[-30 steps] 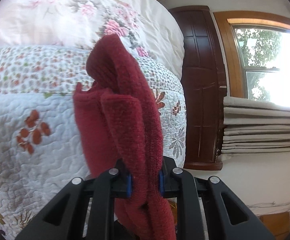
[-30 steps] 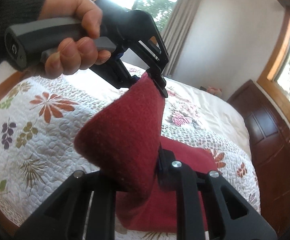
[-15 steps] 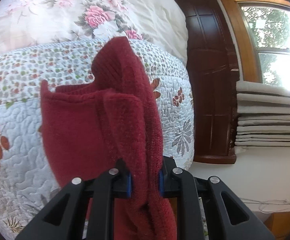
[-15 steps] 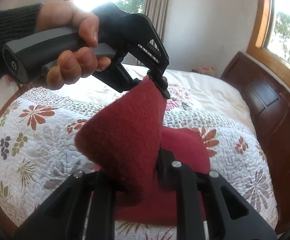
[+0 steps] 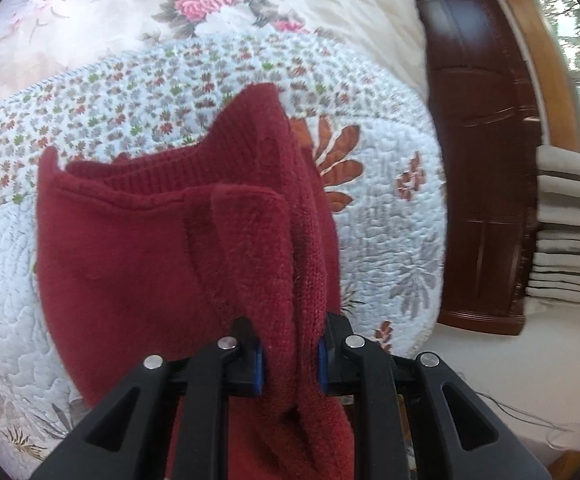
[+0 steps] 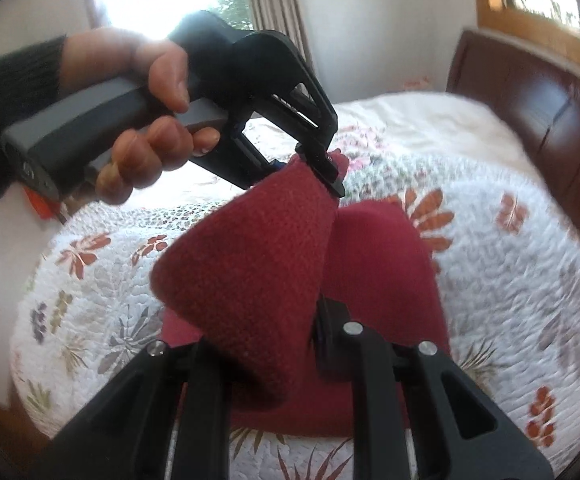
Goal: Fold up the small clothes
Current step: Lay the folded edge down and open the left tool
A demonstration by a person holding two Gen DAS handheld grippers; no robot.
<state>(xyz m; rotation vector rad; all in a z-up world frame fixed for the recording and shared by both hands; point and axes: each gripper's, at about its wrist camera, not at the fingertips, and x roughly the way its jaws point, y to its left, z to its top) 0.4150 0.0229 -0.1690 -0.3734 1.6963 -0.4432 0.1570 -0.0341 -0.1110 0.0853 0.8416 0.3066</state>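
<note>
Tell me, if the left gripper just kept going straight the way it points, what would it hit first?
Beyond the red knit garment the left gripper already clamps, probably the flowered quilt on the bed; depth is hard to judge through the fisheye.

A leaf-print quilt (image 5: 386,240) covers the bed, a floral duvet (image 5: 194,4) beyond it, against a dark wooden headboard (image 6: 538,112); folded curtains (image 5: 570,232) hang near it.

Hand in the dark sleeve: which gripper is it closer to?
Left. The hand grips the left gripper by its handle; the right gripper, shut on the red garment, sits apart, lower.
</note>
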